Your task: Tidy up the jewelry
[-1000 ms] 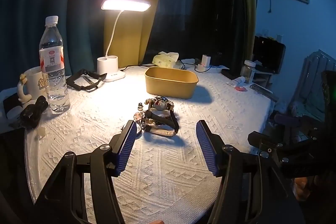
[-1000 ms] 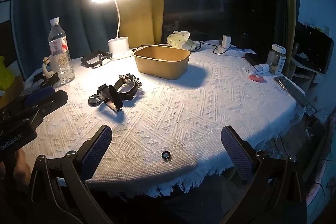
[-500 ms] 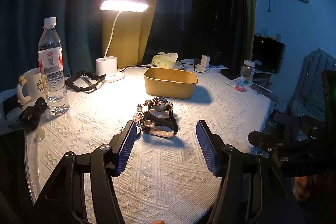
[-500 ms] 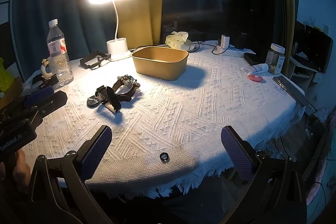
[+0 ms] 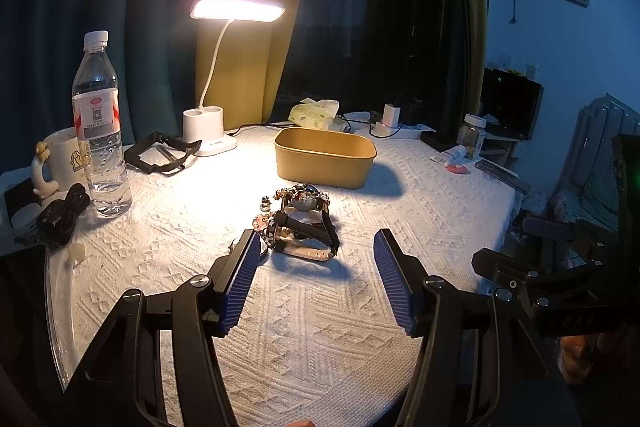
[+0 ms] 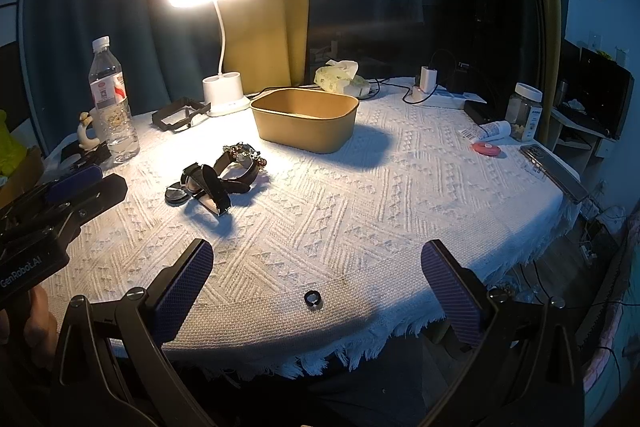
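A heap of jewelry [image 5: 303, 223] lies mid-table: black-strapped watches, a beaded bracelet and small round pieces. In the right wrist view the same heap [image 6: 218, 175] sits left of centre. Behind it stands an empty tan box [image 5: 325, 157], also seen from the right [image 6: 305, 119]. A small dark ring [image 6: 312, 299] lies alone near the fringed front edge. My left gripper [image 5: 316, 279] hovers open just short of the heap, nothing between its blue pads. My right gripper [image 6: 318, 291] is open wide over the table edge, with the ring on the cloth between its pads, untouched.
A lit desk lamp [image 5: 208, 135], water bottle [image 5: 100, 131], mug [image 5: 60, 159], black cable [image 5: 64, 213] and a black frame [image 5: 160, 155] crowd the back left. Tissues [image 6: 340, 75], a charger [image 6: 428, 81], a jar [image 6: 524, 111] and a phone [image 6: 554, 171] line the back and right.
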`<action>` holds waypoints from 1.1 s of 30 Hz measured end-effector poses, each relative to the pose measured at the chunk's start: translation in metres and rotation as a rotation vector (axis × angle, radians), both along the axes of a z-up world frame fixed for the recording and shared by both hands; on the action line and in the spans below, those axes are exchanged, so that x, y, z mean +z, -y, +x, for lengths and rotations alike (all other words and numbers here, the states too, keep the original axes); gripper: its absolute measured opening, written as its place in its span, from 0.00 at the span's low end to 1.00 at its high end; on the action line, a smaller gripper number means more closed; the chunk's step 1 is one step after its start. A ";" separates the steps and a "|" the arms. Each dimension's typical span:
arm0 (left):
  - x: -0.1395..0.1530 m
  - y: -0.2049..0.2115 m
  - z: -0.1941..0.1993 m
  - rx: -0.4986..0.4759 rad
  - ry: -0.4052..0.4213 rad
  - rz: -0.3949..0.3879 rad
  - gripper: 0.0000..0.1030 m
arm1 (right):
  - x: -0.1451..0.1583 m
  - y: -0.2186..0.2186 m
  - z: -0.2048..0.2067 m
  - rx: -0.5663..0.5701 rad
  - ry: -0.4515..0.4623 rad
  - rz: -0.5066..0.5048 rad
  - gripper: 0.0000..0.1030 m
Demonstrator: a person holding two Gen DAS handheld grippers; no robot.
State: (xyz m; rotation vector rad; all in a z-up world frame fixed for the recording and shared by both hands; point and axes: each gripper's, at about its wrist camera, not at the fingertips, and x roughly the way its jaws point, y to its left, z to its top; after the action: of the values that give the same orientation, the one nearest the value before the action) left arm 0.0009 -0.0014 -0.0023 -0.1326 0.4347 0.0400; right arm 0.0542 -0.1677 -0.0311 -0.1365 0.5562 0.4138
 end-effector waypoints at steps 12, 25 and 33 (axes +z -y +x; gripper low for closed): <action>0.000 0.000 0.000 0.001 0.000 -0.001 0.60 | -0.001 0.000 0.000 0.002 -0.002 -0.003 0.99; 0.001 0.000 -0.001 0.001 0.002 -0.005 0.60 | -0.002 0.000 0.000 0.002 -0.003 -0.005 0.99; 0.001 -0.001 -0.001 0.003 0.003 -0.006 0.60 | -0.002 -0.001 -0.001 0.002 -0.003 -0.005 0.99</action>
State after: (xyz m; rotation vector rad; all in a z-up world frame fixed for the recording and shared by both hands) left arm -0.0003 -0.0009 -0.0009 -0.1389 0.4313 0.0414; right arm 0.0536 -0.1666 -0.0329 -0.1414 0.5598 0.4143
